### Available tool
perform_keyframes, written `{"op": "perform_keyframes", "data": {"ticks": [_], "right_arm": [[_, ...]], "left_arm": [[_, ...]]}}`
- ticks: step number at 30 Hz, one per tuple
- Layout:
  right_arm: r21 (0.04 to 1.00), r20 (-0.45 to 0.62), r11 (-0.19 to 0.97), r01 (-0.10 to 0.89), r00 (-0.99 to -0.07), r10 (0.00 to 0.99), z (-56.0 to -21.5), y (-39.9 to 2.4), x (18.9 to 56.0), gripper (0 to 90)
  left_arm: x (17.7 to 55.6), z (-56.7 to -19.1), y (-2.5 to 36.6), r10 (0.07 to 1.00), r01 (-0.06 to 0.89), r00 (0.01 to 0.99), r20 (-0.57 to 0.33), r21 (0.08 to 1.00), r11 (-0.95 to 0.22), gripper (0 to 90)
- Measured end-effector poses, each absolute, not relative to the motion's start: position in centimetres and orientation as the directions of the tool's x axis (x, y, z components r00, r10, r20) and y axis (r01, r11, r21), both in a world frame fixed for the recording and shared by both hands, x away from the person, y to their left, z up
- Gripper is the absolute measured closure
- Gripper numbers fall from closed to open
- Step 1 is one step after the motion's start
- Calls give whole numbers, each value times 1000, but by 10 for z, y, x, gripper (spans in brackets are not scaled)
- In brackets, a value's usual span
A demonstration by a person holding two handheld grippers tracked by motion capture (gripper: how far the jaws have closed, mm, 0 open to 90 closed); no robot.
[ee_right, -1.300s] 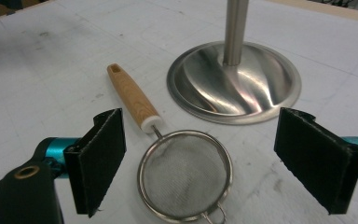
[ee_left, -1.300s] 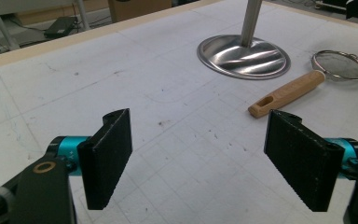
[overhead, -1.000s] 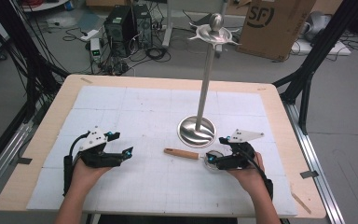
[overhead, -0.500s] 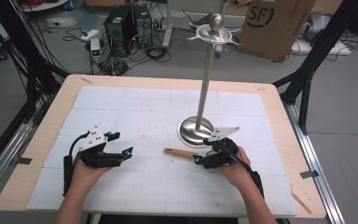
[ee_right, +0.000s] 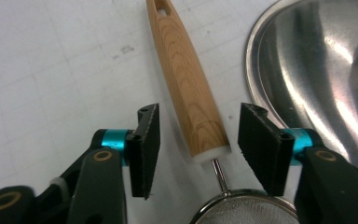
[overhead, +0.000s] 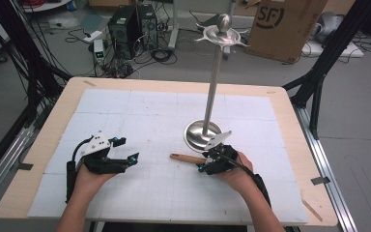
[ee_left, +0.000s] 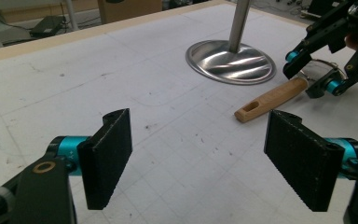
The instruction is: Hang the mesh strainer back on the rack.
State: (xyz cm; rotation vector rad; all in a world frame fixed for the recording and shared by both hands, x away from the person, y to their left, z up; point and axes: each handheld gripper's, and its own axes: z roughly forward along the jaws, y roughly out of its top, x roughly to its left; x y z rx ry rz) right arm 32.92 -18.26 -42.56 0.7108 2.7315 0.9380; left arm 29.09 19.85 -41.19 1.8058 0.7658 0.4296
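— Looking at the right gripper (ee_right: 198, 144) first: what is between its jaws?

— The wooden handle (ee_right: 186, 84) of a small strainer lies between them on the white table cover (overhead: 140, 116). The jaws have just been closing around it, but in the right gripper view a gap is visible on both sides of the wood, so the pads do not press on it at this moment. The handle is not clamped.

— Where exactly is this strainer?

— It lies flat on the cover, just beside the round metal base (overhead: 203, 134) of a tall stand (overhead: 213, 82). The handle points away from the right gripper, toward the middle of the table, and has a slot hole at its far end. The mesh bowl (ee_right: 244, 210) is at the near end, under the gripper, joined to the wood by a thin wire. In the high view the handle (overhead: 186, 158) comes out to the left of the right gripper (overhead: 207, 164).

— And the left gripper?

— The left gripper (overhead: 130, 159) sits low over the cover on the left side, well apart from the strainer. Its jaws are wide apart and nothing is between them; in the left gripper view I see only the bare cover between the two black pads (ee_left: 109, 149).

— Does the left gripper view show the right one too?

— Yes, at the upper right, with the handle (ee_left: 270, 99) beside it.
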Motion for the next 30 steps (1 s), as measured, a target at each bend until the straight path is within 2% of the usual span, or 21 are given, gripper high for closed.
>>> {"op": "perform_keyframes", "data": {"ticks": [6, 14, 30], "right_arm": [[586, -13, 711, 390, -872, 489, -428, -182, 331, 617], [574, 51, 681, 455, -850, 524, -425, -189, 330, 674], [518, 29, 726, 452, -857, 514, -424, -184, 328, 661]], "left_arm": [[291, -412, 199, 682, 295, 728, -69, 930, -220, 240], [291, -414, 196, 680, 300, 731, -58, 922, -245, 240], [291, -414, 196, 683, 299, 729, -52, 921, -249, 240]]}}
